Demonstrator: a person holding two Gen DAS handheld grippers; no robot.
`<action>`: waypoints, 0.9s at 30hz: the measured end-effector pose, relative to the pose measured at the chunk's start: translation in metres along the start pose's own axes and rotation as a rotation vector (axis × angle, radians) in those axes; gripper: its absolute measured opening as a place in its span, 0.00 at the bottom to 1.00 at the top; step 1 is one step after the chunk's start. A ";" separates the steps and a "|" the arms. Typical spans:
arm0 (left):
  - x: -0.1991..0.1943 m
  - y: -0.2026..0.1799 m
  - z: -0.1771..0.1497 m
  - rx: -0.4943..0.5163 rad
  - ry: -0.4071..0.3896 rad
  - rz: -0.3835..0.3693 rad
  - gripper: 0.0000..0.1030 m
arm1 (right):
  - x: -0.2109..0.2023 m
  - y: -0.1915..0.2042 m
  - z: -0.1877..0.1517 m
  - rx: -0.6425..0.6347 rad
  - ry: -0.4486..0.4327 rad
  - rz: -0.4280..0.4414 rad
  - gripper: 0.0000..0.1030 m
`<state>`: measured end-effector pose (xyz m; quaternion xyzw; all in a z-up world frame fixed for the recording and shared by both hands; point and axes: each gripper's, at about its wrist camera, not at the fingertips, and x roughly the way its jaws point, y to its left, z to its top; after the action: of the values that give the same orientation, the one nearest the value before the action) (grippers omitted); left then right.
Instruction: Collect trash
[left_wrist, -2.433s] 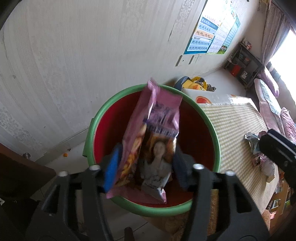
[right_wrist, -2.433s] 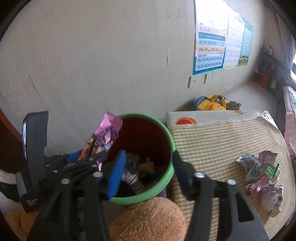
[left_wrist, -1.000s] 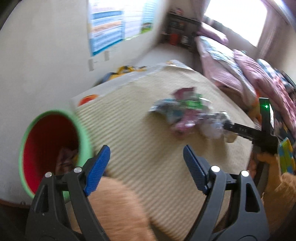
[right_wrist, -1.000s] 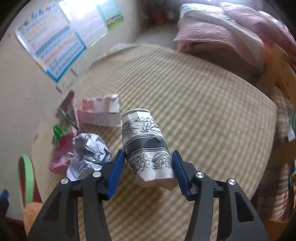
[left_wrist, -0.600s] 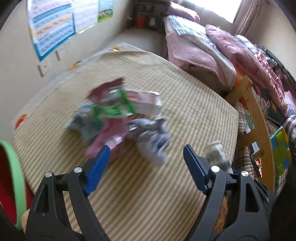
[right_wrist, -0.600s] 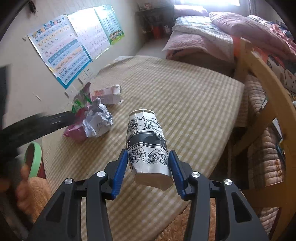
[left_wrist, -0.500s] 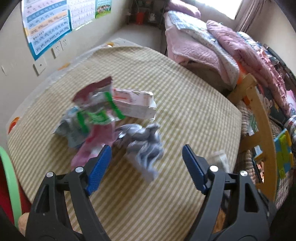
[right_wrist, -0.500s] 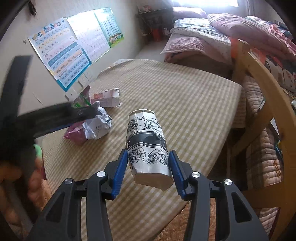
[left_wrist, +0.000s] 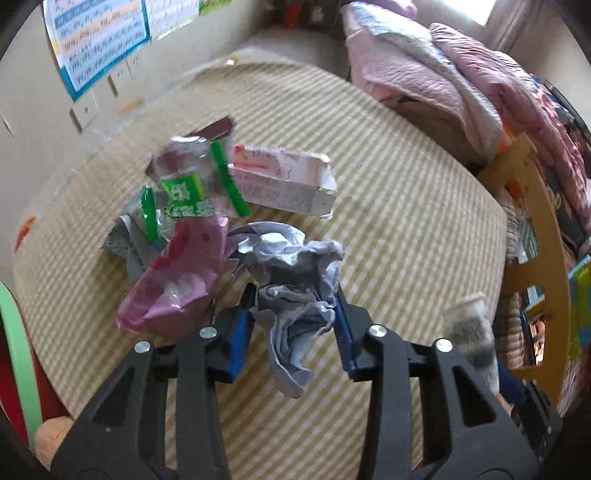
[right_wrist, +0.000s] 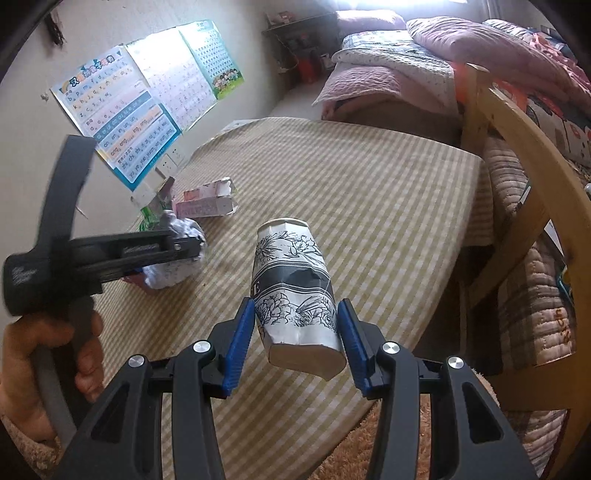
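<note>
My left gripper (left_wrist: 293, 328) is shut on a crumpled grey-white paper ball (left_wrist: 295, 288) at the near side of the trash pile on the striped table (left_wrist: 406, 229). The pile holds a pink wrapper (left_wrist: 177, 273), a clear wrapper with green print (left_wrist: 184, 192) and a flattened pink-white carton (left_wrist: 284, 182). My right gripper (right_wrist: 295, 332) is shut on a black-and-white flower-printed paper cup (right_wrist: 295, 288), held above the table's near edge. The left gripper also shows in the right wrist view (right_wrist: 110, 254), and the cup shows in the left wrist view (left_wrist: 469, 332). The green rim of the red bin (left_wrist: 18, 354) shows at far left.
A wooden chair back (right_wrist: 517, 155) stands right of the table. A bed with pink quilts (right_wrist: 406, 48) lies beyond. Posters (right_wrist: 140, 99) hang on the wall. A tan fuzzy cushion (right_wrist: 354, 454) sits at the table's near edge.
My left gripper left the bin, swung over the pile and closed on the paper ball. My right gripper lifted the paper cup from the table and holds it steady.
</note>
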<state>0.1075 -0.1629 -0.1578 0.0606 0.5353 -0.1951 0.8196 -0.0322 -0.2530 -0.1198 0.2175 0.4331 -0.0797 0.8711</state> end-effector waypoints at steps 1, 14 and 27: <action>-0.005 0.000 -0.002 0.002 -0.009 -0.004 0.37 | 0.001 0.001 0.000 -0.003 0.003 -0.003 0.44; -0.080 0.009 -0.043 0.071 -0.163 0.032 0.37 | -0.004 0.012 0.001 -0.027 -0.009 -0.023 0.44; -0.117 0.053 -0.061 -0.032 -0.220 0.068 0.37 | -0.025 0.040 0.006 -0.058 -0.048 0.022 0.44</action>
<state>0.0351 -0.0655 -0.0838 0.0440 0.4429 -0.1642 0.8803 -0.0298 -0.2209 -0.0846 0.1950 0.4119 -0.0627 0.8879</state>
